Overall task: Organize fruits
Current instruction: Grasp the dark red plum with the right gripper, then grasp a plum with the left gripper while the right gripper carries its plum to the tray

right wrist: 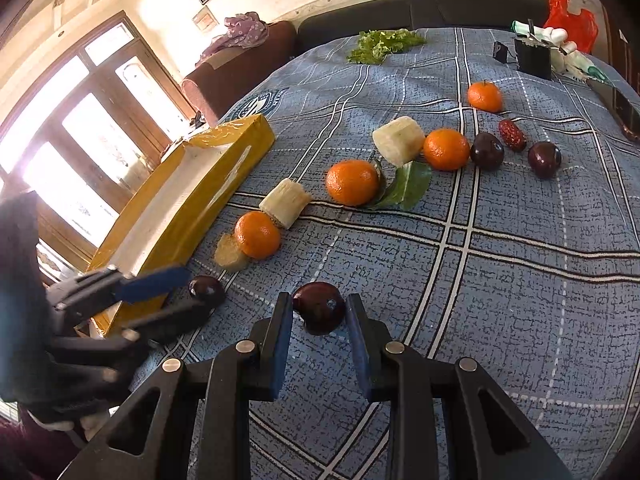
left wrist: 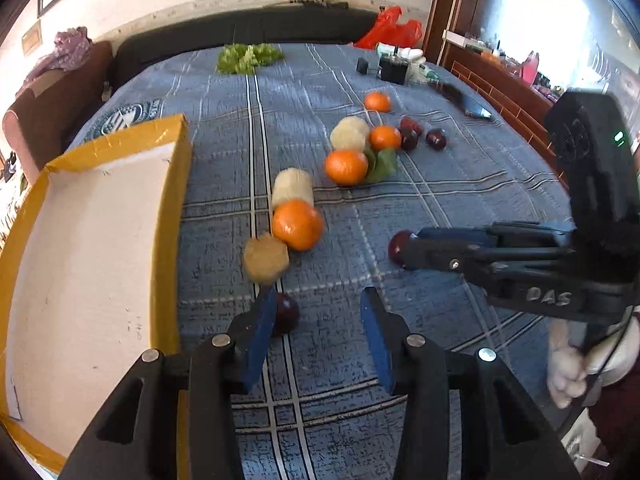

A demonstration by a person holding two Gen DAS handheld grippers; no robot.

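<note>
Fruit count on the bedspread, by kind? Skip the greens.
oranges: 4
dark plums: 4
pale cut pieces: 3
red date: 1
Total: 12

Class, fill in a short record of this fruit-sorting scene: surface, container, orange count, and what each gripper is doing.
surface: blue checked cloth
container: yellow box, no fruit visible inside
oranges: four, all lying on the cloth
right gripper: fingers closed on a dark plum
left gripper: open, a second plum against one finger, near the box
other: red date and lettuce farther back
</note>
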